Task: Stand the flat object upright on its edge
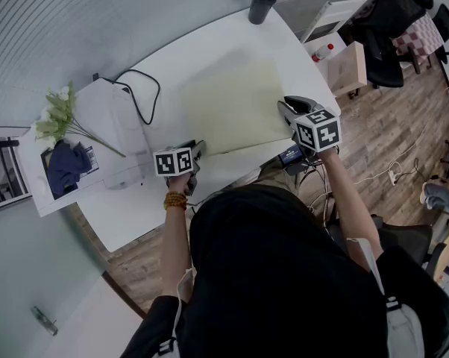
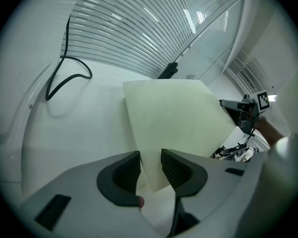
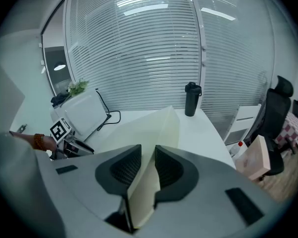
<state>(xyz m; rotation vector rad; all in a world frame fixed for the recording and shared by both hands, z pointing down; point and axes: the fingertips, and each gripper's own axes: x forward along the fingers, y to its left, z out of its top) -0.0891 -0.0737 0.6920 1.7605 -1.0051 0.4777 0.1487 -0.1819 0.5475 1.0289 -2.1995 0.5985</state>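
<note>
You are working over the white table (image 1: 202, 47), and the pale board (image 1: 224, 103) is spreading across its middle, with its near edge reaching back to your two grippers. Your right gripper (image 3: 148, 163) is clamping the board's near right corner, jaws narrowed onto both faces, and your left gripper (image 2: 151, 168) is pinching the near left corner, jaws partly closed on it

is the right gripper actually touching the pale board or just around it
Touching. The right gripper view shows the pale board edge-on inside the right gripper, filling the gap, with both pads against its faces.
</note>
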